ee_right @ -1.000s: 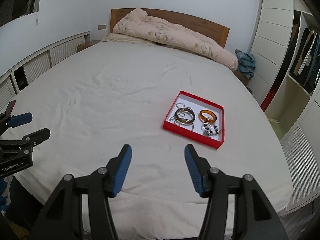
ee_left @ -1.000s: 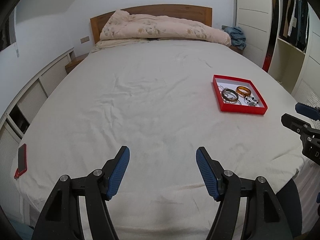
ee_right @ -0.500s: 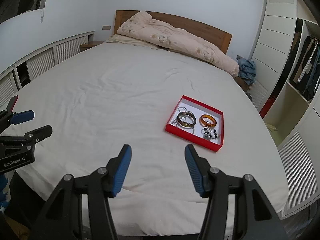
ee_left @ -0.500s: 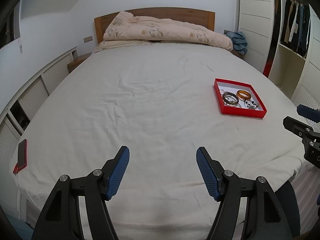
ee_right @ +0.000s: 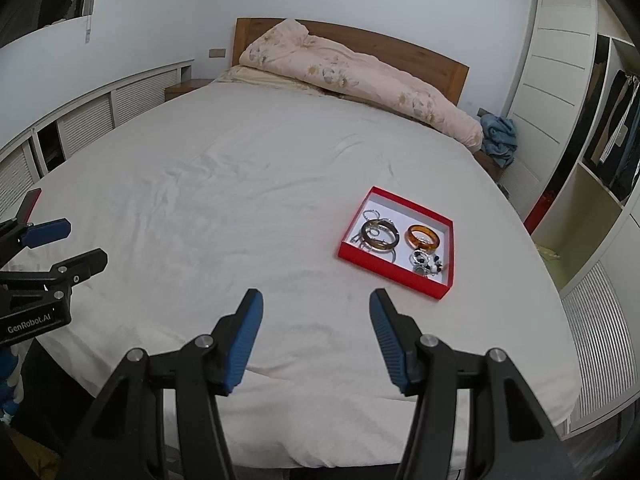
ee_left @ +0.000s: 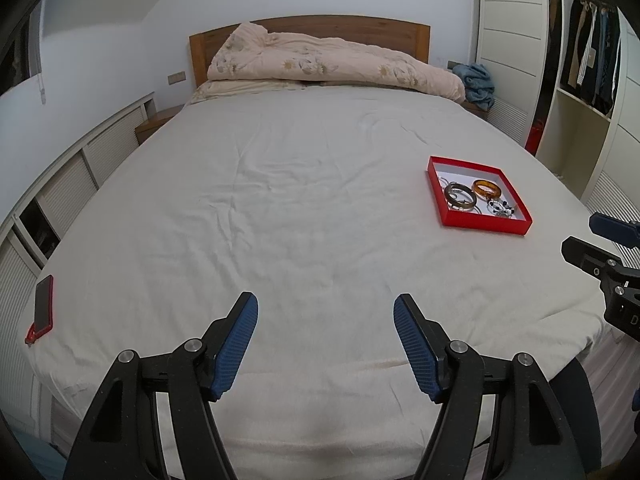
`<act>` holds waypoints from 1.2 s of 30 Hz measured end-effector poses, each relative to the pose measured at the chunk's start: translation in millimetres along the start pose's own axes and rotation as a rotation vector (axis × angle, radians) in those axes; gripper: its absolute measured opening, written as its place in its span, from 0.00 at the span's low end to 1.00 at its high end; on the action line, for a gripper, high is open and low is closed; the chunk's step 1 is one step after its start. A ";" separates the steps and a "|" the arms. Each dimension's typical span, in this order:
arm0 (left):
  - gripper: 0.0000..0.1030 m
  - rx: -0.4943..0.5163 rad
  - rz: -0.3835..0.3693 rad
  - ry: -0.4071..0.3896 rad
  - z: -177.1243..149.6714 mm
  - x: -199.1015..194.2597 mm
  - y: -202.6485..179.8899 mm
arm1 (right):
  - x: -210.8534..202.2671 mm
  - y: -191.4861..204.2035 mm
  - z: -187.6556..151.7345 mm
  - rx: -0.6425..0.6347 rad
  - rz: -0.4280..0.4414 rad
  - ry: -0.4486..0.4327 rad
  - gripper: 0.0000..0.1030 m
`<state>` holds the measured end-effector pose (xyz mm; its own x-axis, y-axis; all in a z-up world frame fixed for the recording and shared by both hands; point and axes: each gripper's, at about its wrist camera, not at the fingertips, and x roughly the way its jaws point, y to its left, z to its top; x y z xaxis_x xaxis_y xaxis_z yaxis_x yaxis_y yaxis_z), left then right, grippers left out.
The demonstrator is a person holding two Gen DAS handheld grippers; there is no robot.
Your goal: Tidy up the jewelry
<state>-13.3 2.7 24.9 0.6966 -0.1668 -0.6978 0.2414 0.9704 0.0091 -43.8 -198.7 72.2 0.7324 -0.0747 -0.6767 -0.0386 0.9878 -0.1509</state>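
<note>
Jewelry (ee_right: 400,240) in red tray (ee_right: 394,276), white bed (ee_right: 224,208)

— Lighting? 
— Soft, even, rather dim and bluish; shadows were faint, no glare. 
— Picture quality? 
— Sharp centrally; strong fisheye bending and dark corners framed both views.
</note>
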 end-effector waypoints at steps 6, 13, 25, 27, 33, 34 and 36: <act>0.68 0.001 0.001 0.000 0.2 0.5 -0.5 | 1.9 1.1 -1.3 0.002 0.007 0.005 0.52; 0.69 -0.002 0.003 0.004 -2.4 0.4 -0.3 | 5.6 1.9 -2.3 0.005 0.013 0.013 0.52; 0.69 -0.009 0.002 0.020 -7.4 2.3 3.1 | 11.2 5.1 -3.0 0.008 0.019 0.030 0.52; 0.69 -0.011 0.001 0.022 -7.0 2.7 4.3 | 12.3 5.1 -3.1 0.007 0.021 0.033 0.52; 0.69 -0.016 -0.002 0.031 -7.1 4.2 6.3 | 14.0 6.4 -3.6 0.004 0.020 0.038 0.52; 0.69 -0.017 -0.003 0.032 -7.1 4.6 6.2 | 14.4 6.7 -3.9 0.004 0.021 0.040 0.52; 0.69 -0.018 -0.002 0.032 -6.9 4.9 6.9 | 15.1 8.0 -4.2 0.002 0.021 0.042 0.52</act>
<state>-12.8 9.8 16.6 0.6740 -0.1634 -0.7205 0.2306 0.9730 -0.0049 -35.9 -192.5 57.8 0.7024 -0.0600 -0.7093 -0.0519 0.9895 -0.1351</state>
